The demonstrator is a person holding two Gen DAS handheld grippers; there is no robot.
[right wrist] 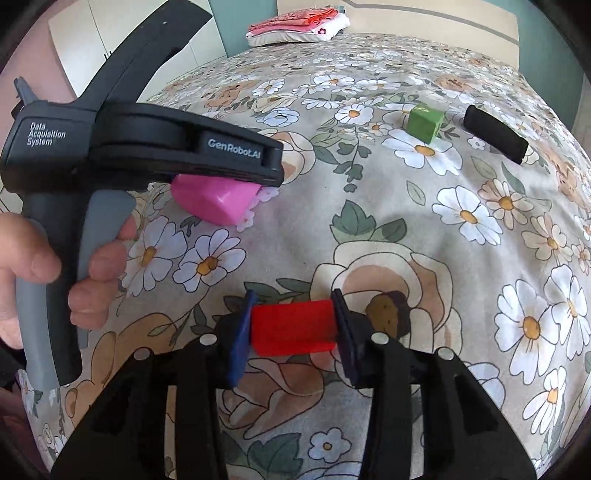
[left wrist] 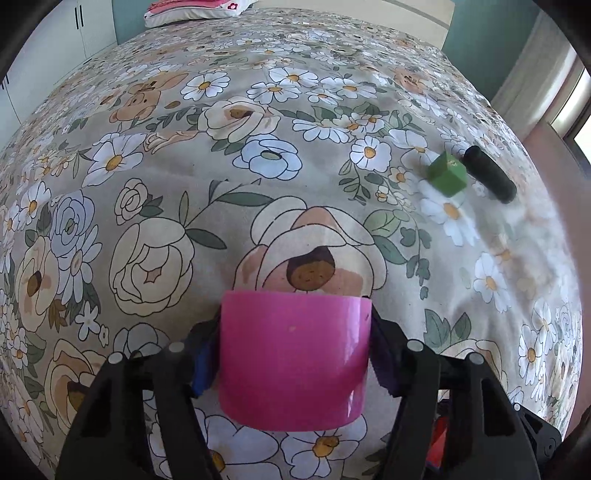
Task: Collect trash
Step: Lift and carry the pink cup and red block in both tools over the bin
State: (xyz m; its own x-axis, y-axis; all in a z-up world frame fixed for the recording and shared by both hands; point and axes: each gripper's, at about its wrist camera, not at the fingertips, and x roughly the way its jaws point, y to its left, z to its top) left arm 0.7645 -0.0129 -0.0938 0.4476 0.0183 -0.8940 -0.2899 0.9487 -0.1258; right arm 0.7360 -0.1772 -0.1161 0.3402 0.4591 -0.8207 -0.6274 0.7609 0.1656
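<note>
My left gripper (left wrist: pixel 293 354) is shut on a pink plastic container (left wrist: pixel 293 354), held just above the floral bedspread (left wrist: pixel 184 184). It also shows in the right wrist view, where the pink container (right wrist: pixel 218 201) sits under the left gripper's black body at the left. My right gripper (right wrist: pixel 293 326) is shut on a red block (right wrist: pixel 293 326) above the bedspread (right wrist: pixel 443 258). A green cube (left wrist: pixel 447 174) (right wrist: pixel 424 123) and a black cylinder (left wrist: pixel 489 172) (right wrist: pixel 495 133) lie on the bed at the far right.
A folded pink and white pillow (left wrist: pixel 195 9) (right wrist: pixel 299 27) lies at the far end of the bed. White cupboards (left wrist: pixel 74 33) stand to the left. A person's hand (right wrist: pixel 55 266) grips the left gripper's handle.
</note>
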